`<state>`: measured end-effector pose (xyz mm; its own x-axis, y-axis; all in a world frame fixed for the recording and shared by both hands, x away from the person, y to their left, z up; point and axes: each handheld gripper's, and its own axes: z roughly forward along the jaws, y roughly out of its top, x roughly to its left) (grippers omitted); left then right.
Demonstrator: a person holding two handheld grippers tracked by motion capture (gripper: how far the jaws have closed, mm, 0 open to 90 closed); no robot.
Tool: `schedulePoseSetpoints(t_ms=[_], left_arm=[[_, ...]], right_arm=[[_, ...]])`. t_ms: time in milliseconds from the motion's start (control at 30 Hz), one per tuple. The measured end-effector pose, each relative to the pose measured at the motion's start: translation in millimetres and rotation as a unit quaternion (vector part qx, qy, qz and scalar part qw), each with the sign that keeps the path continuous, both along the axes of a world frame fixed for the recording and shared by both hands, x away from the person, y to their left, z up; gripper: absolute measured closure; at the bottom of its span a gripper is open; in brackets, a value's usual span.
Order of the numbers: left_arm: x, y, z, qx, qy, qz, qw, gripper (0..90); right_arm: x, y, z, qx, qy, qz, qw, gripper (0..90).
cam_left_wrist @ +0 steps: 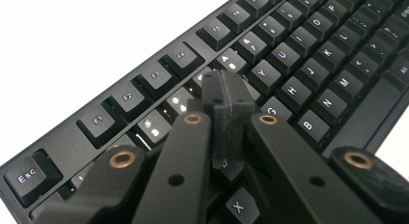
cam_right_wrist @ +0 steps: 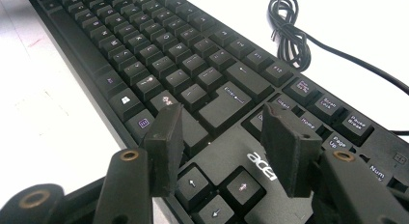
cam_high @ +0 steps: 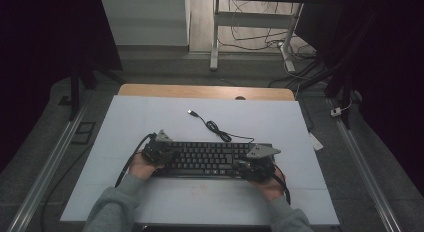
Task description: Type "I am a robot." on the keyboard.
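Black plastic full-size keyboard (cam_high: 207,159) lies flat under both claws. Left gripper (cam_left_wrist: 226,125) clenched, tip over the letter keys, probably pressing. Right gripper (cam_right_wrist: 219,147) released above the arrow keys. Next: lower precisely onto one key.

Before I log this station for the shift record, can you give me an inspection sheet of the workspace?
Surface: white table top, wooden strip at the far edge.
Job's things: black keyboard lying flat near the person.
Clutter: nothing seen.
Grippers: left gripper jaws shut over the keys; right gripper jaws open above the arrow keys.
Cables: keyboard cable coiled behind the keyboard, USB plug unplugged.
Surroundings: desk legs, loose floor wires.
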<state>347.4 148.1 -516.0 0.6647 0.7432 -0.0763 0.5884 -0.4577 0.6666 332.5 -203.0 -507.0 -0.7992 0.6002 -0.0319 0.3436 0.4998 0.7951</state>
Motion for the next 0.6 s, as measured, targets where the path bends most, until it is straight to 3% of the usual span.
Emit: schedulePoseSetpoints(t_ms=[400, 467, 600], left_arm=[[-0.1, -2.1, -3.4, 0.003, 0.001, -0.001, 1.0000, 89.0], [-2.6, -2.4, -0.9, 0.009, -0.018, 0.000, 0.9998, 89.0], [-8.1, 1.2, 9.3, -0.009, -0.041, 0.000, 0.9991, 89.0]], right_arm=[[0.1, -0.3, 0.2, -0.002, -0.002, 0.000, 1.0000, 50.0], [0.1, -0.4, 0.2, -0.001, -0.003, 0.000, 1.0000, 50.0], [0.4, -0.8, 0.3, -0.001, -0.004, -0.001, 1.0000, 50.0]])
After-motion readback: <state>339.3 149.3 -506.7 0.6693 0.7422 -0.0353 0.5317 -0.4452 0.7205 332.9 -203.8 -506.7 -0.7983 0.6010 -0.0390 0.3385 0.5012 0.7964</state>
